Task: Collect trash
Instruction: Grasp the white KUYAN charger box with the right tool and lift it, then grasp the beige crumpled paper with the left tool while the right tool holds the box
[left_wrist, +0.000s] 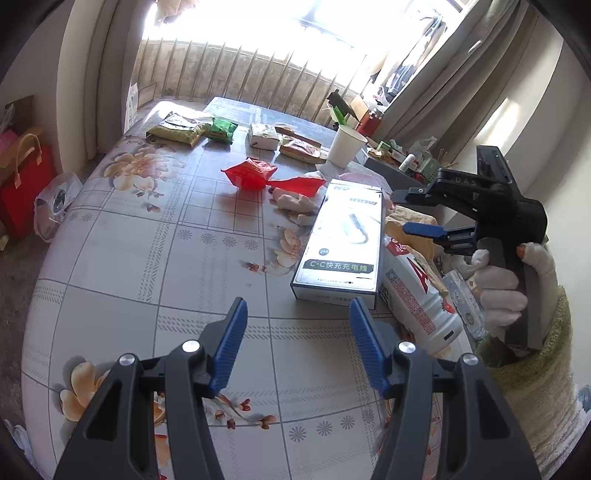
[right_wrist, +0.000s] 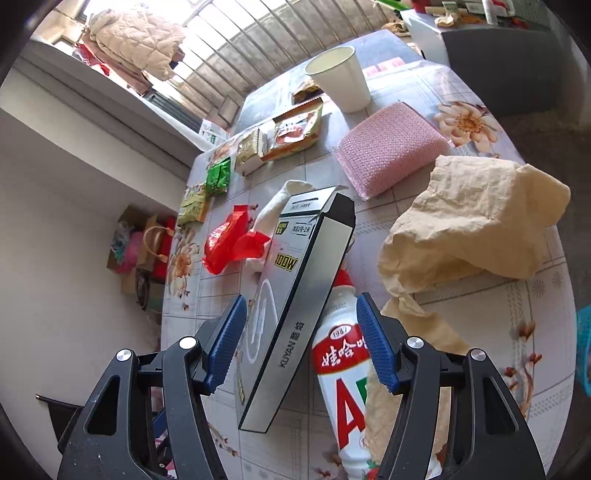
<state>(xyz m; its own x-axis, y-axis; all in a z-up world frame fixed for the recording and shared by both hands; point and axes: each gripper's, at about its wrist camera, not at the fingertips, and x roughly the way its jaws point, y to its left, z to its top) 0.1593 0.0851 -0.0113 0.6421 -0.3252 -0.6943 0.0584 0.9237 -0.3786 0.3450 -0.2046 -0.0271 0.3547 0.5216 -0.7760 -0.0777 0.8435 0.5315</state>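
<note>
My left gripper (left_wrist: 298, 314) is open over bare floral tablecloth (left_wrist: 147, 258), nothing between its blue pads. Ahead to its right lies a white-and-dark cable box (left_wrist: 340, 240), with a white drink bottle with red lettering (left_wrist: 417, 295) lying beside it. A gloved hand (left_wrist: 506, 291) holds my right gripper (left_wrist: 402, 212) above them. In the right wrist view the right gripper (right_wrist: 301, 310) is open, hovering over the box (right_wrist: 303, 295) and the bottle (right_wrist: 343, 354); its pads touch neither. A red wrapper (right_wrist: 229, 240) lies beyond the box and crumpled brown paper (right_wrist: 469, 221) to the right.
A paper cup (left_wrist: 345, 146), snack packets (left_wrist: 177, 131) and a green packet (left_wrist: 221, 129) line the far side. A pink sponge (right_wrist: 391, 147) sits near the cup. Red gift bags (left_wrist: 22, 184) stand on the floor at left; a cluttered side table (left_wrist: 402, 158) stands at right.
</note>
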